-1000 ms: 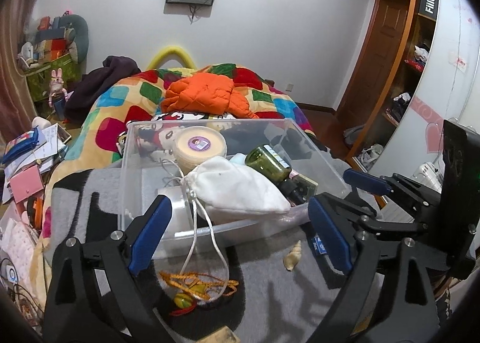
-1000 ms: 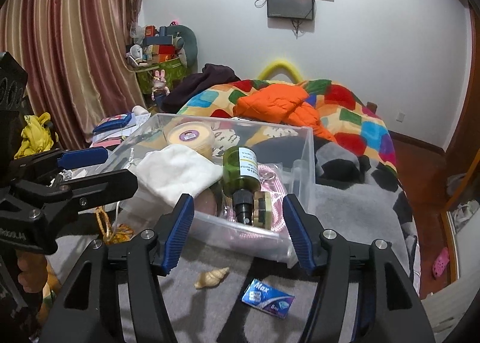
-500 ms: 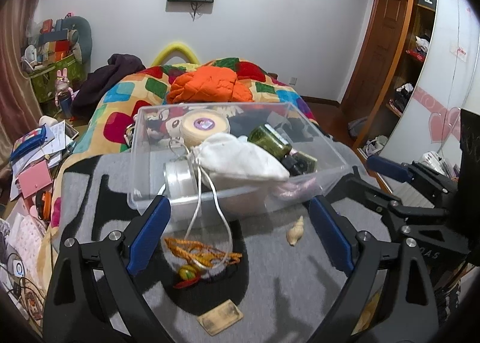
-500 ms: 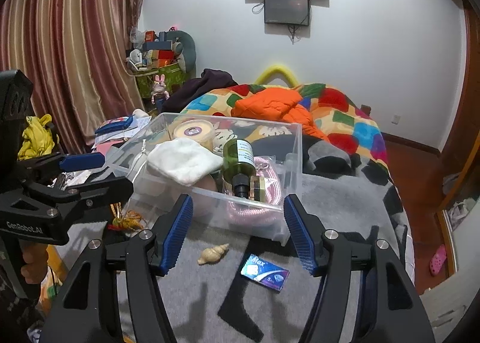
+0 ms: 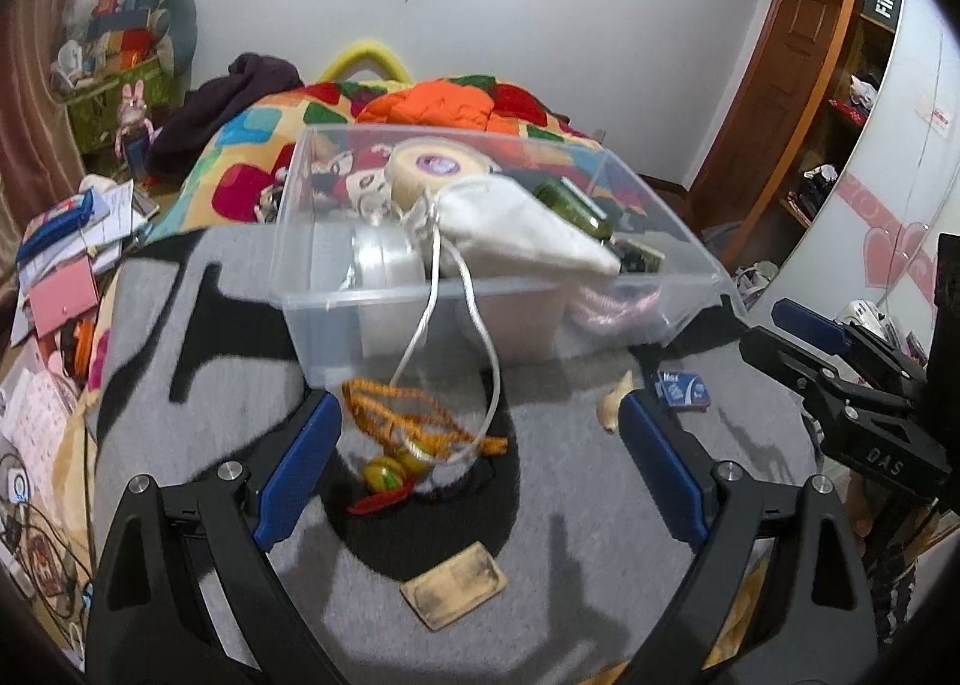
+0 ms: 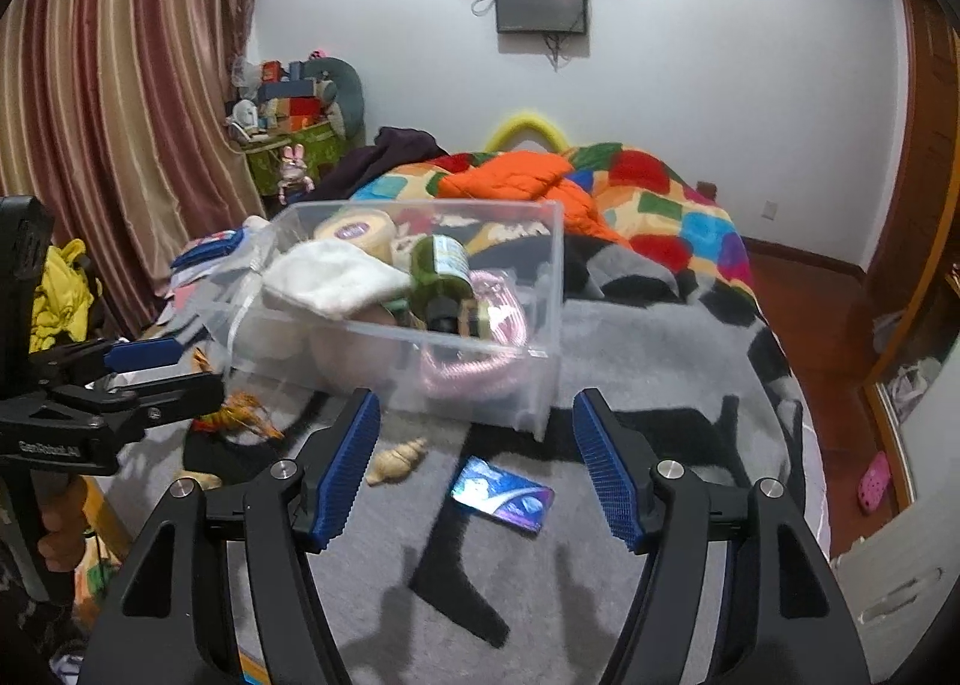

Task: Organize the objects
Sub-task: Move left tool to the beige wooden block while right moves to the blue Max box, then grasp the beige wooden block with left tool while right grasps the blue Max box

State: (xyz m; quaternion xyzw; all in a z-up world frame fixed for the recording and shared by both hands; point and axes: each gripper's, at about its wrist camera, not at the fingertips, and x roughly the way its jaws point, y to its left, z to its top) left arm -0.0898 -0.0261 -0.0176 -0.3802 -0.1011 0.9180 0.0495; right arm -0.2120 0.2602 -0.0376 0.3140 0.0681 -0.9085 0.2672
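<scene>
Sitting on a grey and black blanket (image 5: 252, 361) spread over a bed is a clear plastic bin (image 5: 336, 319), already filled with a white drawstring pouch (image 5: 516, 229), a green bottle (image 6: 441, 277), a round cream tin (image 5: 438, 172) and a pink coiled item. Loose things are left on the blanket along the bin's near side: an orange cord with a small round ornament (image 5: 414, 433), a seashell (image 6: 396, 454), a small blue packet (image 6: 504, 496) and a tan card (image 5: 453, 583). The left gripper (image 5: 480, 469) is held spread wide around the cord, with nothing pinched. The right gripper (image 6: 474, 469) is also held apart and empty above the shell and packet. The pouch's white string is draped out over the bin wall onto the cord, so the pouch could be snagged and dragged out if the cord is lifted. "Fiilo" can be read on a cupboard sign; the packet's lettering is too blurred.
</scene>
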